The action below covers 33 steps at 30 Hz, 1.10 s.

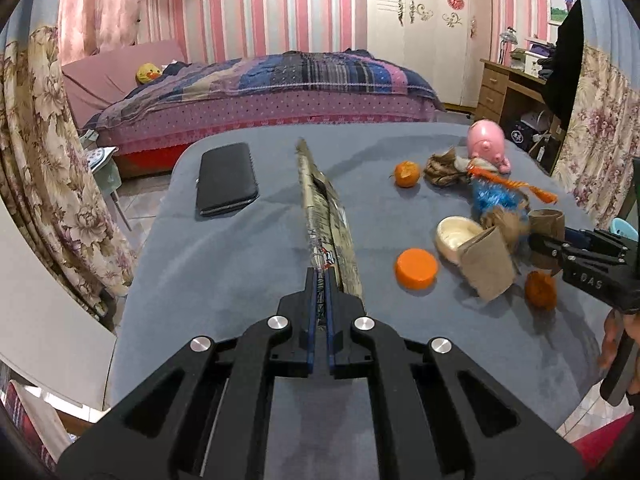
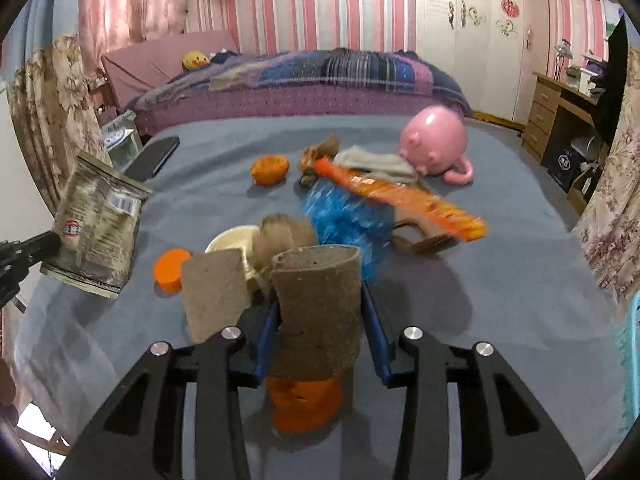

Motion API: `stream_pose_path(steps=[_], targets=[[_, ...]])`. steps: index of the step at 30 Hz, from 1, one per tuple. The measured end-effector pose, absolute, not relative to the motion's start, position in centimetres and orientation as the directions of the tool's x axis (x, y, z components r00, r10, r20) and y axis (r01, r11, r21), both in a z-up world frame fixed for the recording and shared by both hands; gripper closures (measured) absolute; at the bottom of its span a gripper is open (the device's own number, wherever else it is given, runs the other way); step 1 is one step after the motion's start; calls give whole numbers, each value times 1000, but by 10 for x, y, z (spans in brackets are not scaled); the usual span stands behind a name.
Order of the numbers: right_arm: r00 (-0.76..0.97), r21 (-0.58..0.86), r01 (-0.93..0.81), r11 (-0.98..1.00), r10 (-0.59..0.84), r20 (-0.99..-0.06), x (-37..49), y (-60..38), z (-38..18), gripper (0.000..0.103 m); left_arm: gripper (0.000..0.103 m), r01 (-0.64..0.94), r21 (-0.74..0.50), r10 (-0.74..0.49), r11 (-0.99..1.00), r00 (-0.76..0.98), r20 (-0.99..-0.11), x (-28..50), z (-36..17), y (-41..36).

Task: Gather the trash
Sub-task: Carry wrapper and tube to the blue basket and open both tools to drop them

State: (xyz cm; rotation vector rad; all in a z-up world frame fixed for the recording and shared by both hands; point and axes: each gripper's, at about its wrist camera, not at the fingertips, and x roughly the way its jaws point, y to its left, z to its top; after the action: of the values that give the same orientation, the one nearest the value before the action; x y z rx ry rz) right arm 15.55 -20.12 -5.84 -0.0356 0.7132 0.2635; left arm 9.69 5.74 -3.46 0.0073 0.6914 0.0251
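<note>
My left gripper is shut on a flat grey-gold snack bag, held edge-on above the table; the bag also shows in the right wrist view at the left. My right gripper is closed around a torn brown cardboard tube, lifted above an orange peel. The right gripper also shows in the left wrist view. Other trash lies on the grey table: an orange wrapper, blue crinkled plastic, a cardboard piece, an orange lid, a cream cup.
A pink pig toy, another orange peel and a black case lie on the table. A bed stands behind, a wooden desk to the right, floral curtains on both sides.
</note>
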Motion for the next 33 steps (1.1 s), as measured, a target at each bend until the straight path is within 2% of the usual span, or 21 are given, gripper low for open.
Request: stream_pose_path(steps=[8, 18, 27, 33], targets=[[794, 70, -177, 982, 185, -579, 135, -270, -22, 64, 101, 21, -25, -31, 999, 822, -568, 91, -5, 20], [868, 31, -5, 1000, 20, -495, 107, -381, 13, 64, 101, 189, -30, -177, 982, 839, -514, 98, 29, -90], [852, 17, 193, 981, -159, -498, 90, -483, 9, 64, 101, 371, -101, -367, 923, 772, -519, 116, 33, -186], [822, 1, 290, 957, -249, -511, 77, -534, -2, 64, 101, 463, -101, -438, 881, 717, -542, 131, 24, -246]])
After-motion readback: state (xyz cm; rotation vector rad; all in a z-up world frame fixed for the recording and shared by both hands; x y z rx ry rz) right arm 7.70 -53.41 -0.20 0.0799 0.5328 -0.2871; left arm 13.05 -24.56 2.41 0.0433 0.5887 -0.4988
